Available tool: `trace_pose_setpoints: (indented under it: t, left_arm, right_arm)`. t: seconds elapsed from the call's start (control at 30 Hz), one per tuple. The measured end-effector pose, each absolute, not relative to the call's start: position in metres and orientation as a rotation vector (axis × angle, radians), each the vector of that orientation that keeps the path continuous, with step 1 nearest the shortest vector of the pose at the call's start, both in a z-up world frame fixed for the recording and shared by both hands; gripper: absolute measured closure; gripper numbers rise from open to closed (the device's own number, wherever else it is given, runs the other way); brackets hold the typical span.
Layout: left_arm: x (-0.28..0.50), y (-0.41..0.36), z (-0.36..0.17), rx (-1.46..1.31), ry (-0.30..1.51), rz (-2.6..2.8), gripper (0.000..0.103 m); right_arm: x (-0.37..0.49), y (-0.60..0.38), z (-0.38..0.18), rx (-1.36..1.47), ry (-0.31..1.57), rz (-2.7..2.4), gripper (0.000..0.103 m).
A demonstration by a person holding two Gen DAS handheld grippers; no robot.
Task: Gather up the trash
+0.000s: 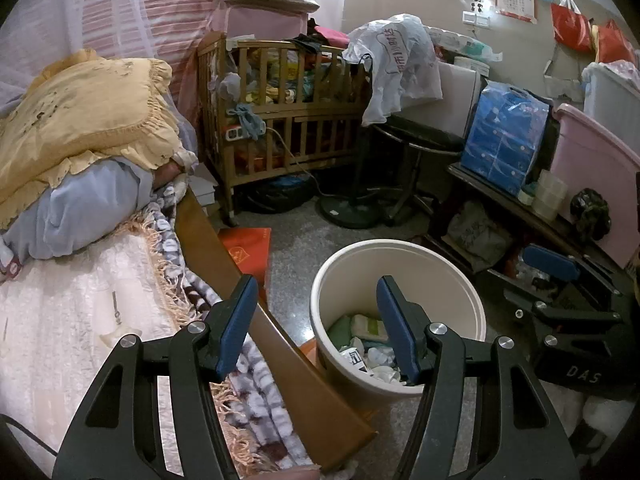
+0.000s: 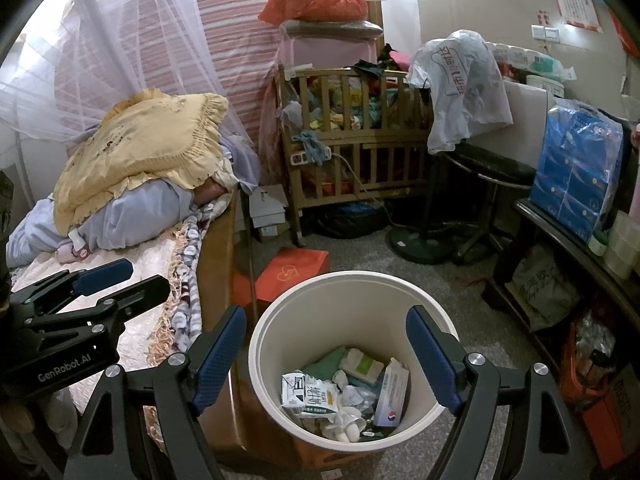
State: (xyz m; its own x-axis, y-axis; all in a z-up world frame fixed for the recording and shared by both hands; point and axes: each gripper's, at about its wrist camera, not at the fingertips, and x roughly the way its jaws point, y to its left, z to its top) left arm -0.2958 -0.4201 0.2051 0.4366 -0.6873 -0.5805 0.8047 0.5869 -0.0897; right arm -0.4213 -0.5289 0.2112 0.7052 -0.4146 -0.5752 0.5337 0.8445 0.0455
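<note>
Below, trash (image 2: 344, 394) inside bin (image 2: 280, 344).

**What I can count from here**

I see one white bin (image 2: 352, 360) on the floor. Inside it I count one milk carton (image 2: 310, 394), one small blue-and-white box (image 2: 394, 394), one pale green packet (image 2: 362, 364) and a heap of crumpled white scraps too tangled to number. One wooden crib (image 2: 352, 136) stands at the back, and one bed (image 1: 72, 320) beside me carries one yellow pillow (image 1: 80, 120). One red box (image 2: 292, 274) lies flat on the floor. One blue pack (image 2: 576, 176) stands on the dark bench (image 2: 560, 232). Two red bags (image 1: 588, 36) hang on the wall. One orange bag (image 2: 320, 0) tops the pink bin behind the crib.
</note>
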Motion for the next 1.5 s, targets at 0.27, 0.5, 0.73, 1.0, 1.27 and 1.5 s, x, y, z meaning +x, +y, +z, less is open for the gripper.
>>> trace_pose_setpoints:
  t: [0.27,0.5,0.73,1.0,1.27,1.5]
  left_arm:
    - [-0.294,-0.42,0.203,0.214,0.62,-0.937,0.043]
    - [-0.293,-0.419,0.201,0.214,0.622,-0.935,0.043]
    - [-0.291,-0.419,0.2,0.213,0.623,-0.936,0.043]
    - [-0.292,-0.419,0.199,0.214,0.623,-0.934,0.043]
    - [-0.292,-0.419,0.198,0.214,0.624,-0.934,0.043]
    - [-0.291,-0.417,0.199,0.213,0.612,-0.935,0.043]
  right_arm:
    - [-0.422,-0.529,0.21,0.218,0.585,-0.533,0.023]
    - [-0.422,-0.531,0.209,0.217,0.587,-0.532,0.022]
    - [-0.422,-0.532,0.209,0.217,0.589,-0.531,0.022]
    - [-0.422,-0.532,0.209,0.218,0.59,-0.53,0.022]
    - [-0.423,-0.533,0.207,0.218,0.595,-0.53,0.022]
    - [-0.435,-0.528,0.198,0.212,0.607,-0.52,0.022]
